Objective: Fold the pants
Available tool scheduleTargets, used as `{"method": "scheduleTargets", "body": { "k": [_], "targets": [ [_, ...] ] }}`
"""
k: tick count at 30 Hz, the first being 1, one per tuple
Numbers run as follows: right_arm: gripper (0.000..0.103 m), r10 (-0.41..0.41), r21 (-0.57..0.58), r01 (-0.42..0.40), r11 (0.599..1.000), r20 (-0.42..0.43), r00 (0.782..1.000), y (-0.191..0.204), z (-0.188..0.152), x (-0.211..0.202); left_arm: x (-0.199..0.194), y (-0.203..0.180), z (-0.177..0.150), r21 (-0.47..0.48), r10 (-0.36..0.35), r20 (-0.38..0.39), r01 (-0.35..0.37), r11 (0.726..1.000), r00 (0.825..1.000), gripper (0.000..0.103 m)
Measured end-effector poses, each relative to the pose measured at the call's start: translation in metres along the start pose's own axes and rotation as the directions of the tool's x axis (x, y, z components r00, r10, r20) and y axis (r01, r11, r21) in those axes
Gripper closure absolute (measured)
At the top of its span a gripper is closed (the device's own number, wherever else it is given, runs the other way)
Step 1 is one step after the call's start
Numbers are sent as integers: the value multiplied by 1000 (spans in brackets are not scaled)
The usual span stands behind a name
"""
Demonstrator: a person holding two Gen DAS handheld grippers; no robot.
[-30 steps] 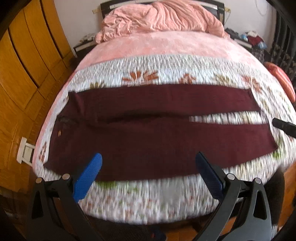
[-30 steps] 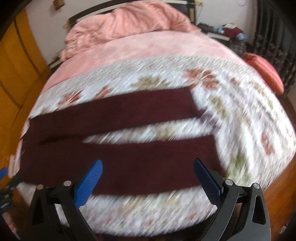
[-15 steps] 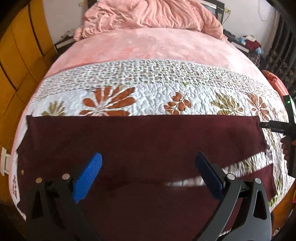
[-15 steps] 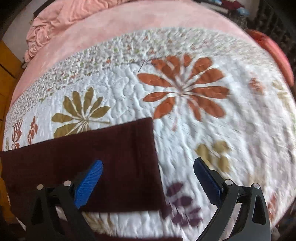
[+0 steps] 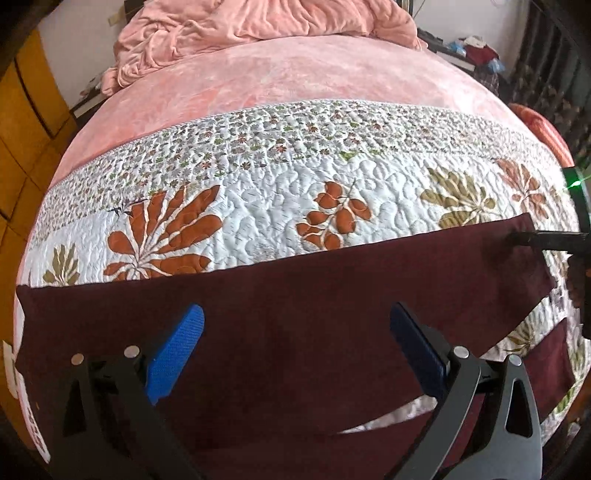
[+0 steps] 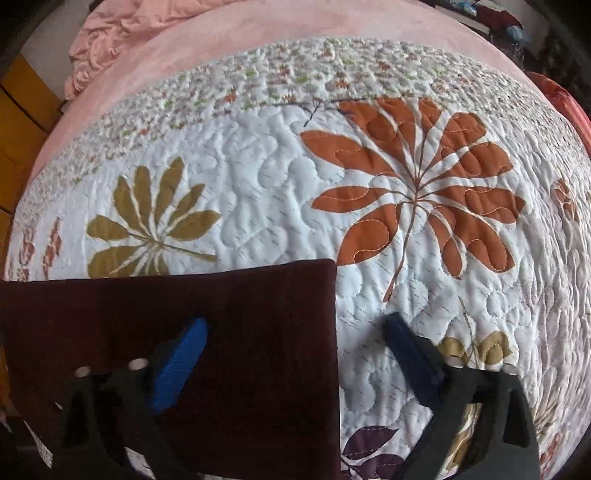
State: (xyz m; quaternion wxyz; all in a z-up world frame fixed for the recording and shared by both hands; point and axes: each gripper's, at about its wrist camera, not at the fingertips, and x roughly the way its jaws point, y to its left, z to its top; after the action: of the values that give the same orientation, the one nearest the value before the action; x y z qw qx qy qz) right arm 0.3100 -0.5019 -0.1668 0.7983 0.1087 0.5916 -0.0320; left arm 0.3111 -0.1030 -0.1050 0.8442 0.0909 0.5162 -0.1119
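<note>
Dark maroon pants (image 5: 295,306) lie flat across a quilted bedspread, waist at the left, legs running right. My left gripper (image 5: 295,332) is open and hovers low over the far leg near the middle. My right gripper (image 6: 295,339) is open and straddles the cuff edge of the far leg (image 6: 258,332); its left pad is over the cloth, its right pad over the quilt. In the left wrist view the right gripper's black finger (image 5: 546,238) shows at the cuff on the far right.
The white quilt with orange and olive leaf prints (image 6: 413,192) covers the near part of the bed. A pink sheet (image 5: 295,81) and a crumpled pink blanket (image 5: 258,26) lie beyond. Wooden wardrobe (image 5: 22,122) at left, clutter at right.
Both grippers have moved forward and down toward the far pant leg; the near leg has dropped out of view below. The right gripper now sits at the cuff.
</note>
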Motion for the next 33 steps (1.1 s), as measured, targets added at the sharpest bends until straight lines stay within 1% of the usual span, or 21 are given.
{"method": "scheduleTargets", "body": {
  "k": [1,2,3,4,6,7,9,12,15,16,19,21,22,24,26,27,29,30,31,32,33],
  "targets": [
    [33,1,-25,0,1000,10,1000,1,-3,-4,1,1,1,5,1,2,-1,1000,1000,3],
    [62,22,-60,-21,998,20,1000,6,-5,-9,3,2,2,13,0,3,0,1000,1000,3],
    [80,34,-99,-31,995,21,999,10,-8,-15,5,4,5,21,0,3,0,1000,1000,3],
    [81,27,-119,-24,993,21,999,14,-10,-18,7,6,7,30,-6,1,6,1000,1000,3],
    [83,49,-179,-41,983,41,998,20,-14,-32,11,7,12,60,-35,-2,35,998,999,3],
    [83,62,-202,-49,978,58,996,23,-15,-40,14,5,15,95,-44,3,44,995,999,3],
    [83,147,-239,-117,964,111,983,21,-20,-67,18,0,21,160,-91,8,88,983,996,3],
    [83,249,-293,-188,937,188,950,17,-28,-108,27,-10,31,264,-222,-21,219,939,975,3],
    [83,321,-358,-225,906,233,918,19,-31,-140,38,-25,44,351,-346,-88,354,867,934,3],
    [83,336,-384,-226,895,246,909,20,-35,-150,40,-29,47,366,-363,-106,376,851,926,3],
    [83,373,-443,-227,867,275,886,29,-38,-171,46,-42,57,398,-443,-185,479,783,877,3],
    [84,391,-471,-221,854,300,870,33,-44,-183,51,-48,63,386,-506,-252,565,729,825,3],
    [84,401,-478,-224,849,308,863,33,-46,-187,55,-48,64,371,-528,-285,600,709,800,3],
    [84,429,-492,-239,837,322,844,33,-49,-198,62,-53,67,330,-573,-353,672,663,739,3],
    [84,441,-494,-244,835,334,833,31,-50,-203,67,-51,67,295,-595,-382,704,646,707,3],
    [84,445,-490,-248,836,340,828,29,-51,-205,69,-48,65,277,-594,-403,711,646,696,3],
    [84,437,-486,-240,840,345,831,26,-50,-203,74,-42,59,238,-581,-457,722,649,673,4],
    [84,430,-477,-239,846,346,834,24,-50,-201,76,-36,52,220,-563,-489,718,660,667,4],
    [84,428,-467,-243,850,345,835,21,-49,-198,76,-32,48,218,-546,-500,708,672,672,6],
    [84,424,-451,-249,857,343,838,18,-49,-193,75,-25,42,221,-531,-503,695,684,682,28],
    [84,421,-443,-251,861,341,841,17,-49,-191,75,-18,37,227,-514,-505,681,696,693,46]
  ]
}}
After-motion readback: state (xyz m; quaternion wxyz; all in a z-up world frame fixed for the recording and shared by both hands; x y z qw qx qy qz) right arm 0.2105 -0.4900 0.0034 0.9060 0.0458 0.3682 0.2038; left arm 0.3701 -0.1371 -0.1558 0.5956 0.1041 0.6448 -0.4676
